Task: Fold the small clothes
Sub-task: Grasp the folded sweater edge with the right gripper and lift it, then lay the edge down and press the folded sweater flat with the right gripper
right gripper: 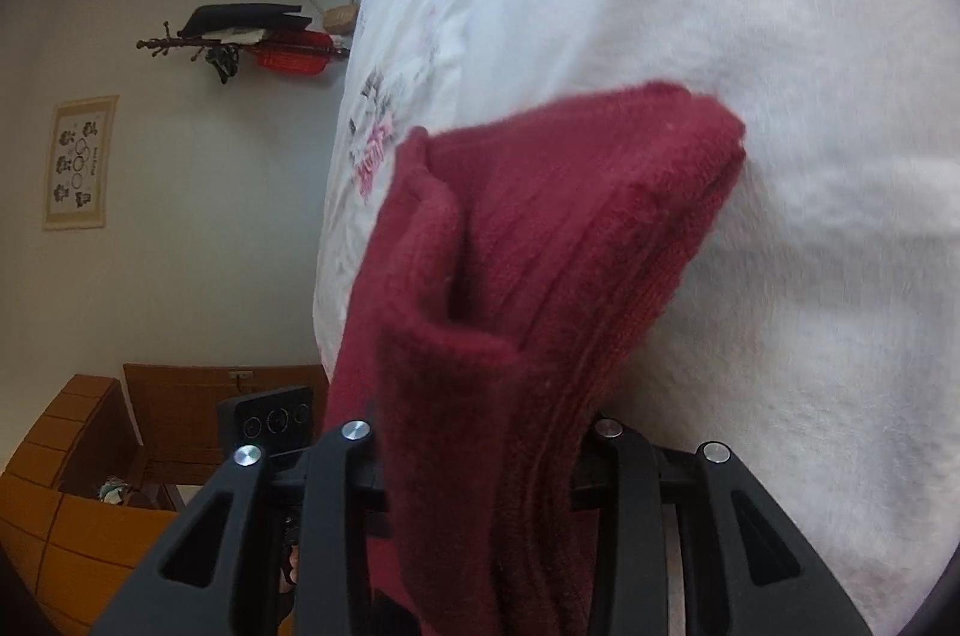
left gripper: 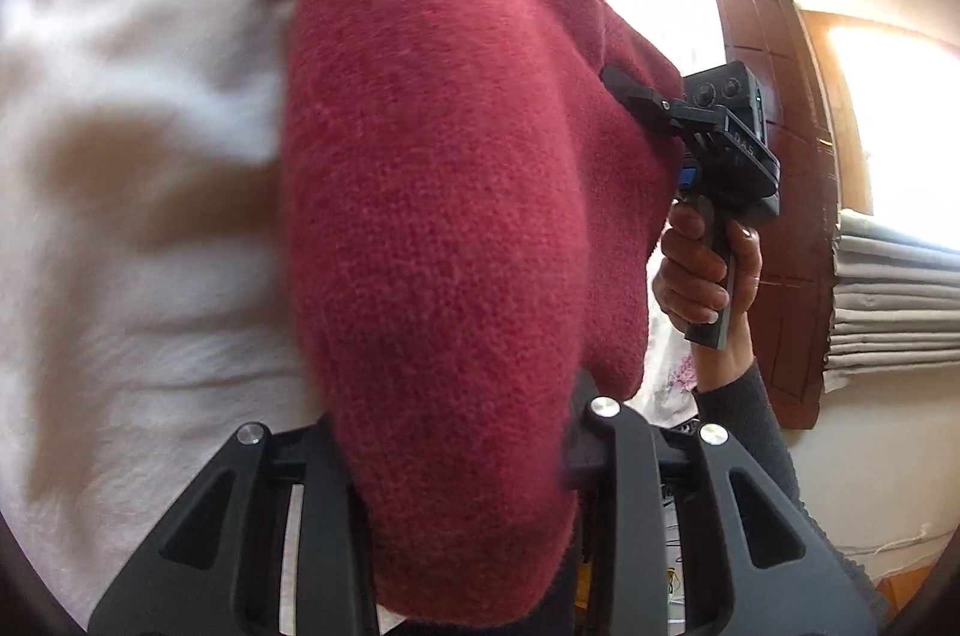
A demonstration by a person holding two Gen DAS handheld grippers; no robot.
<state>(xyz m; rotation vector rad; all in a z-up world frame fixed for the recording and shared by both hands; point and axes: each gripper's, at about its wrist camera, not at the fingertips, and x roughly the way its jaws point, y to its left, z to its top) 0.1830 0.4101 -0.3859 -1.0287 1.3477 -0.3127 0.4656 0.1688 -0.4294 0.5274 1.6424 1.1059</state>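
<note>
Both grippers, L [left gripper: 462, 486] & R [right gripper: 480, 486], clamp red knit [left gripper: 456, 192]; only L cam shows hand [left gripper: 705, 270].

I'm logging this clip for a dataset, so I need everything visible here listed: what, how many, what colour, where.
red knit garment: one, dark red, held between both grippers over the bedspread.
bedspread: one, white with pink flowers, behind the garment.
wooden panel: one, brown, behind the right gripper in the left wrist view.
folded grey fabric: one stack, at the right edge of that view.
framed picture: one, pale, on the wall.
coat rack: one, dark, with black and red items.
left gripper: black, shut on the garment.
right gripper: black, shut on it.
hand: one, on the right gripper's handle.
</note>
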